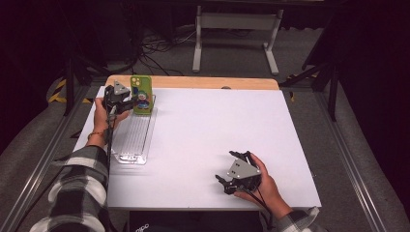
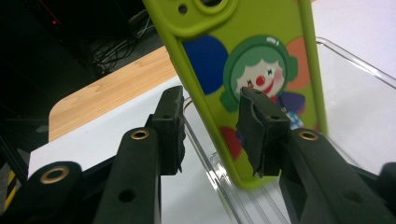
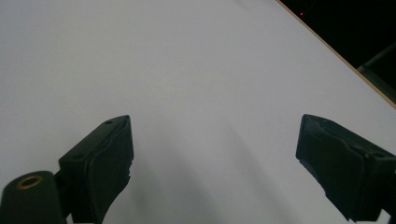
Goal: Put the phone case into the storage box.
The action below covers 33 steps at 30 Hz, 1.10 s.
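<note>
Left hand-held gripper [image 2: 212,135]: jaws slightly parted astride lime-green rubbery phone case with clown print [image 2: 252,70], left pad off it, right pad contact unclear.

Risk: case stands upright in far end of clear ribbed plastic tray [image 1: 133,140] on white tabletop [image 1: 217,125]; unsupported, likely to topple.

Right hand-held gripper [image 3: 212,172]: wide, idle.

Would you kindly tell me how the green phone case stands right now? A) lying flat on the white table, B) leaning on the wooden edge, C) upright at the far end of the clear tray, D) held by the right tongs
C: the green phone case stands upright at the far end of the clear tray, beside the left tongs.
</note>
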Tool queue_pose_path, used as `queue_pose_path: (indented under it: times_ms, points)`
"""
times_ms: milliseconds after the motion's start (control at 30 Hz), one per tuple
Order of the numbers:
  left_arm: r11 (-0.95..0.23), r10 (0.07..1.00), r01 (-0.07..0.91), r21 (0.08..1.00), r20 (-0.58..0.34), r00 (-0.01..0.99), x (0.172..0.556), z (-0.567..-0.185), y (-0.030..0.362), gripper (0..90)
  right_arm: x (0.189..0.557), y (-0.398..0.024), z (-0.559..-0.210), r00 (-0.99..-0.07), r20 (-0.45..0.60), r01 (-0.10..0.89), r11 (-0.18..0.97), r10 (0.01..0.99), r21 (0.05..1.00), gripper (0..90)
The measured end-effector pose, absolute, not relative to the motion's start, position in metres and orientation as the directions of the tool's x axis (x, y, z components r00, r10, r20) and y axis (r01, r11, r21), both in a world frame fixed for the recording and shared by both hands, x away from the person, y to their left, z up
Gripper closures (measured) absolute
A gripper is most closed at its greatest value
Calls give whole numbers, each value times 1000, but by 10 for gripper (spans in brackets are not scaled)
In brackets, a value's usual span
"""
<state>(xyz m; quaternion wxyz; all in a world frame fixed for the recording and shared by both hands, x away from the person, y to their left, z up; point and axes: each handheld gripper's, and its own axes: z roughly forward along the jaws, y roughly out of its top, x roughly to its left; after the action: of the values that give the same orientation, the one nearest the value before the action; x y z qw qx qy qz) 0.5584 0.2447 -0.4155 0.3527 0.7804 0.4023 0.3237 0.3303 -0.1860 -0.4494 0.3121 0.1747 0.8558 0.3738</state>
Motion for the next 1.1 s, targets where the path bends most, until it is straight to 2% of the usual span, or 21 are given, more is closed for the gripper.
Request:
queue_pose_path:
  times_ms: [1100]
  points:
    - [-398, 873, 389, 831, 213, 438, 550, -412, 249, 613, 329, -186, -448, -745, -398, 63, 651, 535, 756, 117]
